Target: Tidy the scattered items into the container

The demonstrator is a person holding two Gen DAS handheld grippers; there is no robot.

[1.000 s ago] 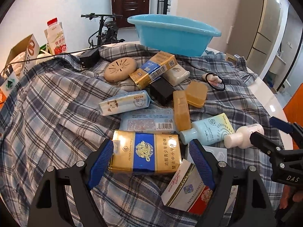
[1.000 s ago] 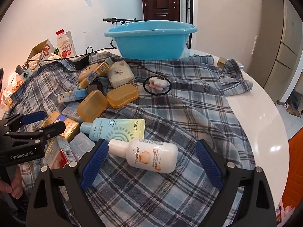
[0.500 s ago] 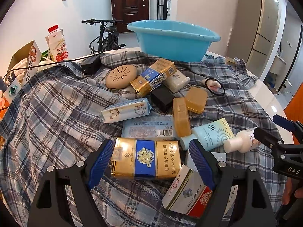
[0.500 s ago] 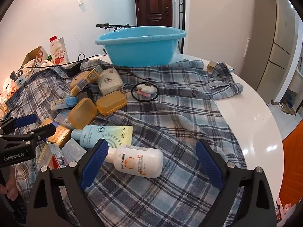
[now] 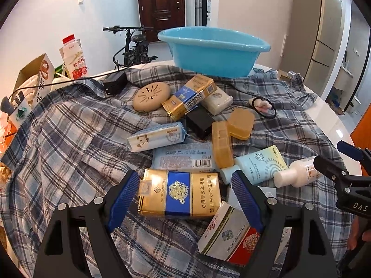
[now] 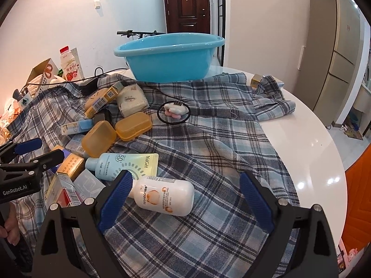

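Your left gripper (image 5: 185, 193) stands spread around the gold-and-blue cigarette carton (image 5: 179, 194), pads beside its short ends with a sliver of gap each side. Your right gripper (image 6: 185, 195) gapes wider over the white lotion bottle (image 6: 163, 195), whose cap end lies near the left pad while the right pad is well apart. Both items lie on the plaid cloth (image 6: 220, 143) at the table's near edge; the blue basin (image 6: 170, 58) waits at the far edge, its inside out of sight.

Best practice, by the look of it: centre the bottle between the pads before closing (round and lying on its side, it may roll), and close the left squarely on the carton's ends, clear of the red-and-white pack (image 5: 228, 235) crowding the right finger.

That pack is partly hidden by the finger. The clutter beyond (soap cases, sunscreen tube, tissue packs) overlaps, and small print is unreadable.
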